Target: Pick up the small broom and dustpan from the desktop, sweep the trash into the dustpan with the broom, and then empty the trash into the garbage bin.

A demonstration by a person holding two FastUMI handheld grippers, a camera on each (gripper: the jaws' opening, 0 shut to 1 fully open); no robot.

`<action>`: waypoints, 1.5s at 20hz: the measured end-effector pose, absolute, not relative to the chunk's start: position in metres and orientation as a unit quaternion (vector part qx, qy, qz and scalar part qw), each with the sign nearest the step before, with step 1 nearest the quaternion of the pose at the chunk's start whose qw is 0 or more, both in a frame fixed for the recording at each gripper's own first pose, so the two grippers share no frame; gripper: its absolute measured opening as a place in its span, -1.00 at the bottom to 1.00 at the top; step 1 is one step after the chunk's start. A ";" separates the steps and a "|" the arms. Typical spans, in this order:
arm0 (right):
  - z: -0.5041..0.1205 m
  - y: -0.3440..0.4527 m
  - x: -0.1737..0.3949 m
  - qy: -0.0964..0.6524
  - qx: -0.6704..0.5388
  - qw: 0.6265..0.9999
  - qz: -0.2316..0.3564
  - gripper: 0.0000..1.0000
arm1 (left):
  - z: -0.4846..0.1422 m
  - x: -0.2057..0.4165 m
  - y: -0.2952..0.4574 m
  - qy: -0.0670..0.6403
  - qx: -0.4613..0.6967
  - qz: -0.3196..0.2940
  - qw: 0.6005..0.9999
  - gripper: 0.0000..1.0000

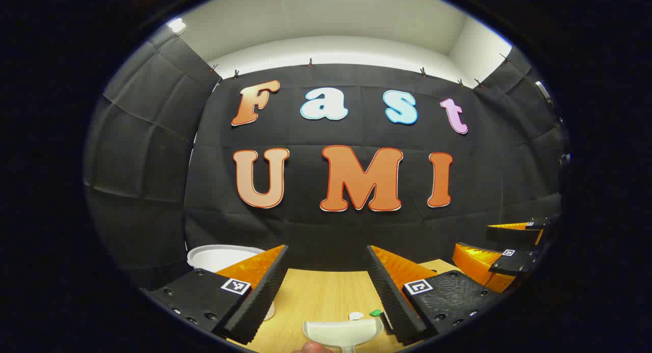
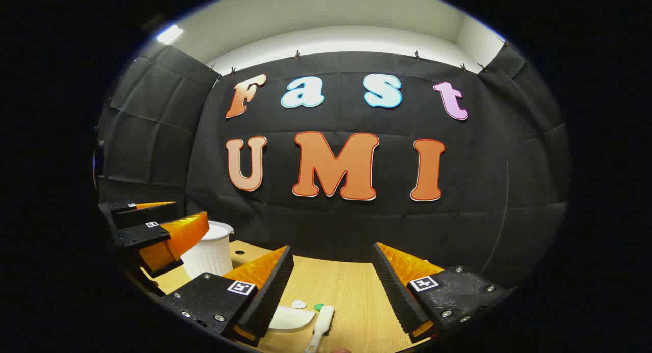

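Observation:
A white dustpan (image 1: 344, 332) lies on the wooden desktop (image 1: 316, 292) just below my open left gripper (image 1: 328, 292), whose fingers hold nothing. Beyond the pan sit a white scrap of trash (image 1: 356, 316) and a green scrap (image 1: 376, 313). In the right gripper view the dustpan (image 2: 290, 320) lies beside the small white broom (image 2: 321, 327), with the white scrap (image 2: 298, 304) and the green scrap (image 2: 319, 306) just past them. My right gripper (image 2: 333, 287) hangs open above them, empty. The white garbage bin (image 2: 211, 251) stands at the back left.
The garbage bin (image 1: 219, 256) stands at the desk's far left corner, against the black cloth wall. The right gripper (image 1: 501, 248) hovers at the far right of the left gripper view; the left gripper (image 2: 163, 223) hovers in front of the bin in the right gripper view.

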State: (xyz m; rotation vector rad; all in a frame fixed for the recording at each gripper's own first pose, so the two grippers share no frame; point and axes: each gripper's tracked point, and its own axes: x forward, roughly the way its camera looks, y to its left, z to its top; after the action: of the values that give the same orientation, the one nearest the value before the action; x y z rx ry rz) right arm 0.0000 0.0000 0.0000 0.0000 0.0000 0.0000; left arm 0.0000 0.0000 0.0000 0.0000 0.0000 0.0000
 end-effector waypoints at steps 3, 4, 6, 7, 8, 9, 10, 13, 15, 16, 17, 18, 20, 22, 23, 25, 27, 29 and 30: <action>0.001 -0.003 -0.003 -0.004 0.002 1.000 0.003 0.87 | 0.001 -0.001 -0.010 -0.001 0.011 -0.002 1.000 0.87; 0.002 -0.005 -0.004 -0.005 0.002 1.000 0.004 0.88 | 0.001 0.000 -0.015 0.000 0.012 -0.006 1.000 0.87; 0.004 -0.006 -0.007 -0.006 0.006 1.000 0.007 0.87 | 0.002 -0.001 -0.021 -0.001 0.008 -0.011 1.000 0.87; 0.003 -0.009 -0.008 -0.006 0.004 1.000 0.005 0.87 | 0.002 -0.002 -0.022 -0.001 0.009 -0.011 1.000 0.87; 0.003 -0.011 -0.009 -0.005 0.000 1.000 0.004 0.87 | 0.003 -0.002 -0.023 -0.002 0.010 -0.009 1.000 0.87; 0.003 -0.012 -0.010 -0.005 -0.001 1.000 0.004 0.87 | 0.003 -0.002 -0.025 0.000 0.011 -0.010 1.000 0.87; 0.002 -0.013 -0.011 -0.004 -0.003 1.000 0.003 0.87 | 0.004 -0.003 -0.027 -0.002 0.010 -0.008 1.000 0.87; 0.000 -0.016 -0.015 -0.001 -0.005 1.000 0.004 0.87 | 0.002 -0.004 -0.030 0.000 0.011 -0.007 1.000 0.87; -0.001 -0.020 -0.016 0.000 -0.005 1.000 0.002 0.88 | 0.001 -0.003 -0.032 0.002 0.011 -0.005 1.000 0.87; 0.000 -0.023 -0.016 -0.001 -0.004 1.000 0.001 0.88 | 0.001 -0.003 -0.034 0.002 0.010 -0.005 1.000 0.87; 0.000 -0.027 -0.015 -0.002 -0.003 1.000 -0.002 0.87 | -0.001 -0.003 -0.037 0.004 0.009 -0.006 1.000 0.87; -0.001 -0.029 -0.015 0.000 -0.001 1.000 -0.002 0.87 | -0.002 -0.002 -0.039 0.006 0.008 -0.006 1.000 0.87; -0.002 -0.033 -0.014 0.002 0.001 1.000 -0.002 0.87 | -0.004 0.000 -0.040 0.009 0.008 -0.004 1.000 0.87; -0.003 -0.037 -0.014 0.004 0.007 1.000 0.002 0.87 | -0.004 0.001 -0.043 0.010 0.009 -0.002 1.000 0.87; -0.004 -0.038 -0.013 0.005 0.010 1.000 0.004 0.87 | -0.003 0.002 -0.045 0.009 0.010 -0.003 1.000 0.87; -0.005 -0.044 -0.011 0.006 0.011 1.000 0.007 0.87 | -0.002 0.005 -0.048 0.006 0.010 -0.004 1.000 0.87; -0.008 -0.047 -0.009 0.009 0.009 1.000 0.015 0.87 | -0.002 0.007 -0.051 0.004 0.010 -0.008 1.000 0.87; -0.010 -0.044 -0.008 0.011 0.023 0.999 0.032 0.87 | -0.002 0.007 -0.047 -0.002 0.012 0.001 1.000 0.87; -0.012 -0.041 -0.007 0.012 0.030 0.999 0.038 0.87 | -0.004 0.006 -0.048 -0.001 0.013 0.002 1.000 0.90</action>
State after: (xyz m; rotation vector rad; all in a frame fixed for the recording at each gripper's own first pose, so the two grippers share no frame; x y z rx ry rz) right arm -0.0071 -0.0414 -0.0122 0.0605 0.0243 0.0760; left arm 0.0064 -0.0483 -0.0037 0.0263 -0.0030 0.0032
